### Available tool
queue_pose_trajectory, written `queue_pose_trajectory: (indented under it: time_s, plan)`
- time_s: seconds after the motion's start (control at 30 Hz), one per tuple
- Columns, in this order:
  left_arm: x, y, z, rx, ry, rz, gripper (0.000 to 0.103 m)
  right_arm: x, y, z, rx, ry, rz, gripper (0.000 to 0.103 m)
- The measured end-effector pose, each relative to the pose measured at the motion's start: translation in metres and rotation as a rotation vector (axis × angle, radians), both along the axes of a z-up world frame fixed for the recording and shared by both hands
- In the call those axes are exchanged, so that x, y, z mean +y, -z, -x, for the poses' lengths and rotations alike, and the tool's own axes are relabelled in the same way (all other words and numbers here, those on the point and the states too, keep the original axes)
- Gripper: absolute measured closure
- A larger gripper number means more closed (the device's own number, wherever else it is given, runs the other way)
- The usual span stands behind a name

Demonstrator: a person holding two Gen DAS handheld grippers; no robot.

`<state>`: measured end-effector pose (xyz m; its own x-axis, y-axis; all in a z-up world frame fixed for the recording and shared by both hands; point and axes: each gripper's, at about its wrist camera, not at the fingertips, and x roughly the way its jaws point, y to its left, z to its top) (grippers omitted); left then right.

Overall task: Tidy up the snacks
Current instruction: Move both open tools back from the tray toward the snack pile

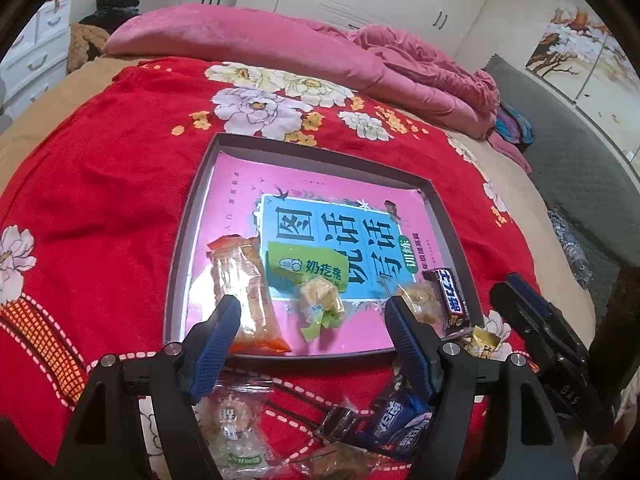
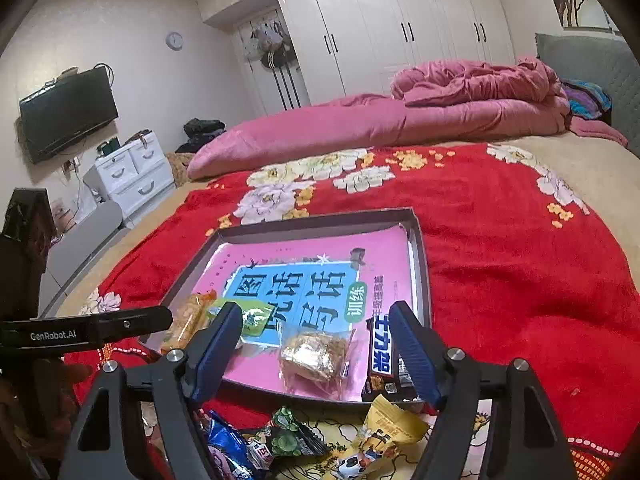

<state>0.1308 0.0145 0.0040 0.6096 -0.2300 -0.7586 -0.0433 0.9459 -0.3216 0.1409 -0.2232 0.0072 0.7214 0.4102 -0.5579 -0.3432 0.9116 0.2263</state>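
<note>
Both claws hang open and empty over the near edge of the tray (image 1: 192, 216).

Left gripper (image 1: 314, 318) spreads above a green-wrapped candy (image 1: 320, 304), an orange cracker pack (image 1: 244, 292) at its left; right gripper (image 2: 316, 332) straddles a clear-wrapped pastry (image 2: 316, 356), a Snickers bar (image 2: 382, 356) beside its right finger. Loose snacks (image 2: 280, 440) lie nearer, on the red blanket (image 2: 500, 260).
</note>
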Motion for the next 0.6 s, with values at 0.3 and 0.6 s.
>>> queue_pose_trajectory:
  time_s: [0.3, 0.6]
  plan:
    - [0.001, -0.006, 0.010, -0.017, 0.010, -0.031, 0.027, -0.003, -0.007, 0.005, -0.031, 0.005, -0.008, 0.022]
    - [-0.002, -0.007, 0.019, -0.013, 0.034, -0.055, 0.027, -0.006, -0.009, 0.008, -0.039, 0.002, -0.014, 0.020]
